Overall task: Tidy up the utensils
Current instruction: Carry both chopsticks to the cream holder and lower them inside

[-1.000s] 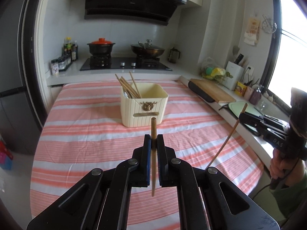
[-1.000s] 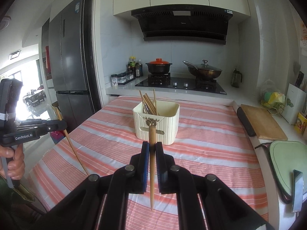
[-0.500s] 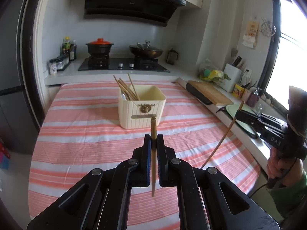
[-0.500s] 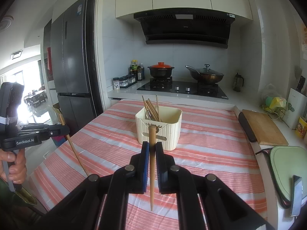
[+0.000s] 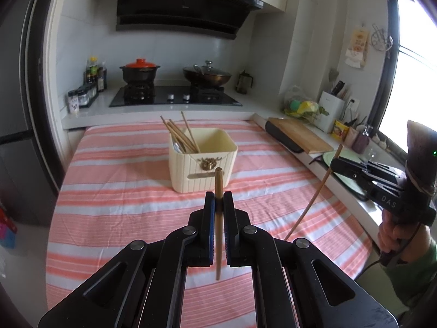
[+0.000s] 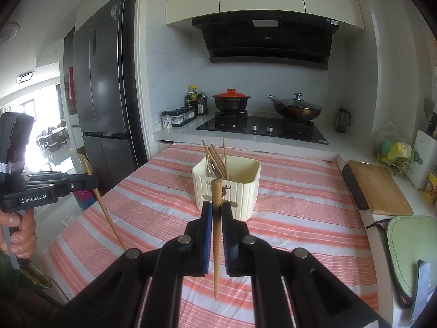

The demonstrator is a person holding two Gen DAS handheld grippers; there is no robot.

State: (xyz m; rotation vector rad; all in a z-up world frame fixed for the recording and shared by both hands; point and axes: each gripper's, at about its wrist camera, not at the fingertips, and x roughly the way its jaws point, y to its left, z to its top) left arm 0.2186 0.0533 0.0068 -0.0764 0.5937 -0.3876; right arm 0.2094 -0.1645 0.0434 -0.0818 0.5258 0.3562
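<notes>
Left hand-held gripper point(image 5: 218, 201) and right hand-held gripper point(image 6: 216, 210) each clamp upright chopstick point(image 5: 218, 180), level above table.

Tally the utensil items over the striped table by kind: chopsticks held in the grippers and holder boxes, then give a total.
Chopsticks held in grippers: 2, one in the left gripper, one in the right gripper
Cream holder boxes: 1, which already holds several chopsticks, too bunched to count
Total: 3

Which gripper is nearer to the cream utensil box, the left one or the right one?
Roughly equal, perhaps the right. The right gripper faces the cream utensil box across the table, holding a chopstick; the left gripper faces it likewise with another chopstick.
</notes>
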